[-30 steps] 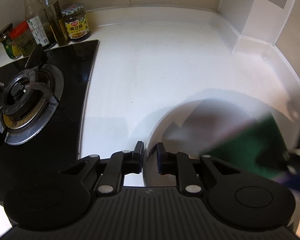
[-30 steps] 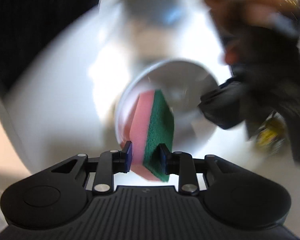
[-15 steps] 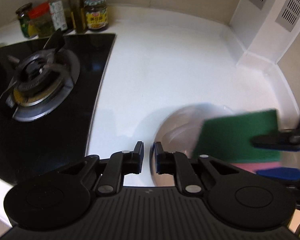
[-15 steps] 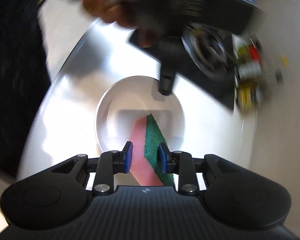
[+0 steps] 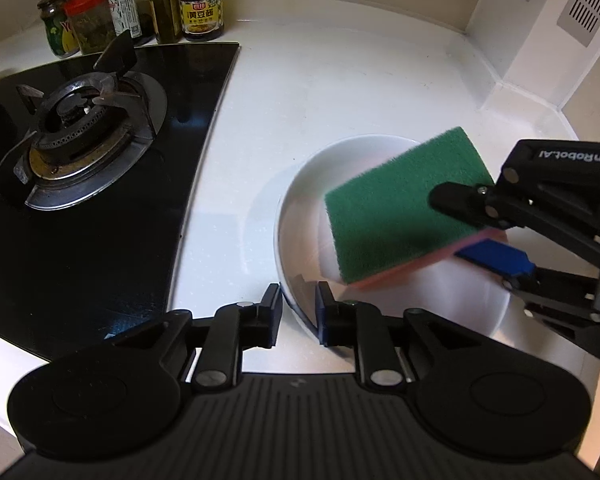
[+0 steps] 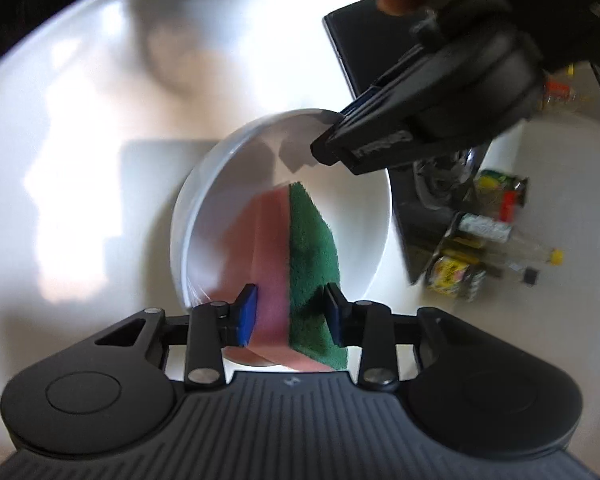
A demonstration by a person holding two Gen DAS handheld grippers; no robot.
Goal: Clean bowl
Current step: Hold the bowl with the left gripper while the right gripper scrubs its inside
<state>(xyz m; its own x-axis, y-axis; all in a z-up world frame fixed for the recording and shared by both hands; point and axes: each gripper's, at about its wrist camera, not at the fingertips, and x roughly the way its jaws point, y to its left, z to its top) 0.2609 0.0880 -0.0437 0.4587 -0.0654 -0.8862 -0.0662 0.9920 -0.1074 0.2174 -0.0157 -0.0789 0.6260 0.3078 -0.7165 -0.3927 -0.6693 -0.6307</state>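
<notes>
A white bowl (image 5: 308,184) sits on the white counter right of the stove. My left gripper (image 5: 298,314) is shut on the bowl's near rim, one finger inside and one outside. It also shows in the right wrist view (image 6: 332,148) at the bowl's (image 6: 364,240) far rim. My right gripper (image 6: 290,316) is shut on a pink and green sponge (image 6: 296,260), held inside the bowl with the green side up in the left wrist view (image 5: 396,208). There the right gripper (image 5: 472,228) reaches in from the right.
A black glass gas stove (image 5: 84,168) with a burner (image 5: 80,128) lies left of the bowl. Several jars and bottles (image 5: 156,4) stand at the back left. A white wall box with vents (image 5: 548,32) rises at the back right.
The sponge has moved further into the bowl, towards its left side. The left gripper has pulled back and up a little while it keeps its hold on the rim.
</notes>
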